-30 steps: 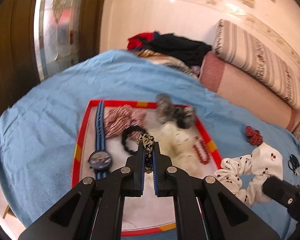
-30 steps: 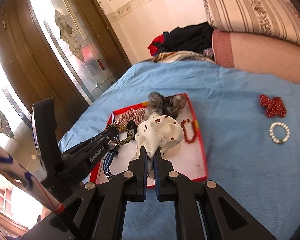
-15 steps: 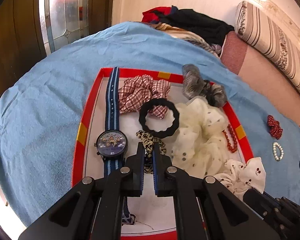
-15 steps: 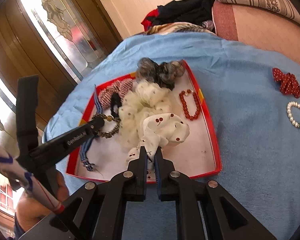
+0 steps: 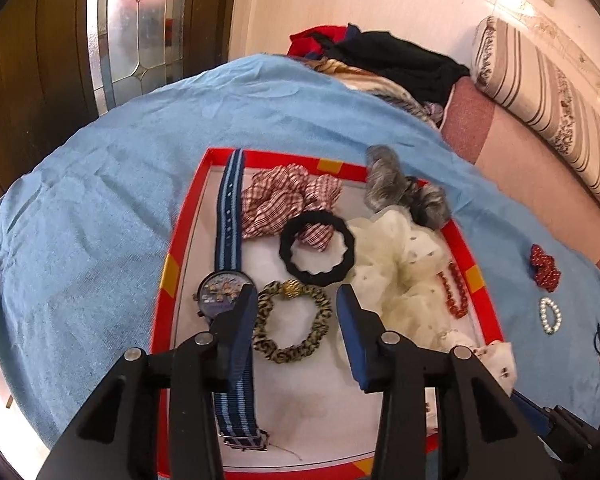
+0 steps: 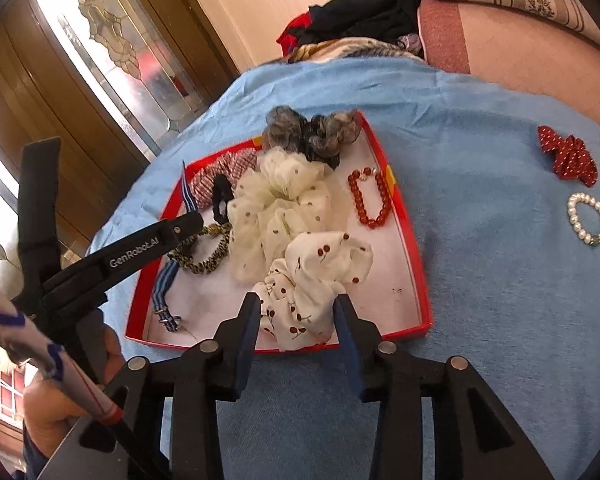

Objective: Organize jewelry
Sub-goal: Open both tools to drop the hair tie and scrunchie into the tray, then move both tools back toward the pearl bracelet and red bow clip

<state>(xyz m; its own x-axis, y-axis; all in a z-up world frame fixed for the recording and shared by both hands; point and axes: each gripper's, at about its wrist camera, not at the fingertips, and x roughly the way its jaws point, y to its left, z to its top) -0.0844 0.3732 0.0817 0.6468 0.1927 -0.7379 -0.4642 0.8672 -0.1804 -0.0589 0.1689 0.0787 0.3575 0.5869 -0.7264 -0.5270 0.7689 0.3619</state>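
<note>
1. Blue bed cover (image 6: 480, 160) carries the red tray (image 6: 414, 264), w/ wall and pillows behind.
2. Leopard scrunchie (image 5: 292, 322) lies flat in tray, right between my left tongs (image 5: 296, 304); jaws just opened, apart, not pressing it.
3. Cherry scrunchie (image 6: 316, 276) lies at tray's near edge between my right tongs (image 6: 296, 312); jaws also just opened, apart.
4. Tray also holds watch (image 5: 224, 294), black band (image 5: 317, 251), red bead bracelet (image 6: 370, 198).
5. Pearl bracelet (image 6: 588, 218) and red bow (image 6: 568, 156) lie outside, nearer my right hand; prob. next.

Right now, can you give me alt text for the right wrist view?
The right hand-held gripper, jaws just opened, straddles a cherry-print scrunchie at the near edge of a red-rimmed tray holding other scrunchies. A pearl bracelet and red bow lie outside on the blue blanket.
</note>
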